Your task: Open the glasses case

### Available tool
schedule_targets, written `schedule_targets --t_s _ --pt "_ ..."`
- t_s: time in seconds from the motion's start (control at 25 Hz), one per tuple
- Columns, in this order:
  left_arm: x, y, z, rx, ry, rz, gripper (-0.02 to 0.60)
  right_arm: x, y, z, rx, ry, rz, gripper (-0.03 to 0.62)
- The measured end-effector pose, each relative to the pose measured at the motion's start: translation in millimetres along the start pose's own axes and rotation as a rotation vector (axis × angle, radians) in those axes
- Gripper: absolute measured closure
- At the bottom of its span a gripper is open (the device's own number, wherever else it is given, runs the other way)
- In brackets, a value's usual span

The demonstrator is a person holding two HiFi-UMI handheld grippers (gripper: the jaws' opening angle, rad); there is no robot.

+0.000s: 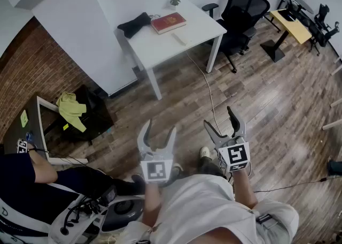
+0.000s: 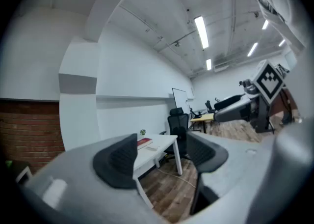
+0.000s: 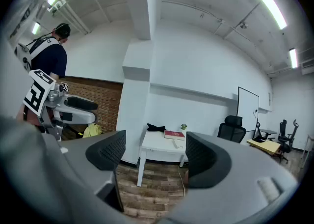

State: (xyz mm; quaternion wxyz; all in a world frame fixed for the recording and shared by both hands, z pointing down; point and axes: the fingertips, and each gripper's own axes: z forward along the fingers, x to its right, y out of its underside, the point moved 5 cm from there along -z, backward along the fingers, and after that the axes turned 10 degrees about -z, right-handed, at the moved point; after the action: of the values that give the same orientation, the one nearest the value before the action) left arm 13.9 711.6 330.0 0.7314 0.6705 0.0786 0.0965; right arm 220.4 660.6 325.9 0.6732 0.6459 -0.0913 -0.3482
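Note:
Across the wooden floor stands a white table (image 1: pixel 160 45) that carries a black soft-looking thing (image 1: pixel 134 23), a red book (image 1: pixel 168 22), a small pale oblong thing (image 1: pixel 179 38) and a tiny plant (image 1: pixel 175 0). I cannot tell which of these is the glasses case. Both grippers are held in the air well short of the table, side by side. My left gripper (image 1: pixel 159 128) is open and empty. So is my right gripper (image 1: pixel 219 119). The table (image 2: pixel 159 145) shows between the open jaws in the left gripper view, and the table (image 3: pixel 159 144) with the book (image 3: pixel 174 134) shows in the right gripper view.
A black office chair (image 1: pixel 243 7) stands right of the table, with a wooden desk (image 1: pixel 291 26) beyond it. A cable (image 1: pixel 211 93) runs over the floor. A yellow cloth (image 1: pixel 72 109) lies by the brick wall at the left. Another person (image 1: pixel 32 184) is at the lower left.

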Motion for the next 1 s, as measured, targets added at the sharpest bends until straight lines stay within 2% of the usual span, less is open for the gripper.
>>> schedule_targets --t_s 0.2,0.36,0.6,1.0 --pt "-15.1 8.3 -13.8 0.0 0.008 0.001 0.273 -33.1 -8.5 4.0 0.036 -0.032 0.024 0.206" --pt "-26.8 8.3 -15.9 0.021 0.023 -0.012 0.278 -52.8 -8.4 10.9 0.0 -0.051 0.023 0.206" --pt "-42.6 10.7 -3.5 0.018 0.023 -0.03 0.287 -47.8 -13.8 32.6 0.002 -0.037 0.01 0.206" --pt "-68.2 3.1 55.8 0.013 0.013 0.009 0.301 -16.0 -4.3 93.2 -0.005 -0.054 0.023 0.206"
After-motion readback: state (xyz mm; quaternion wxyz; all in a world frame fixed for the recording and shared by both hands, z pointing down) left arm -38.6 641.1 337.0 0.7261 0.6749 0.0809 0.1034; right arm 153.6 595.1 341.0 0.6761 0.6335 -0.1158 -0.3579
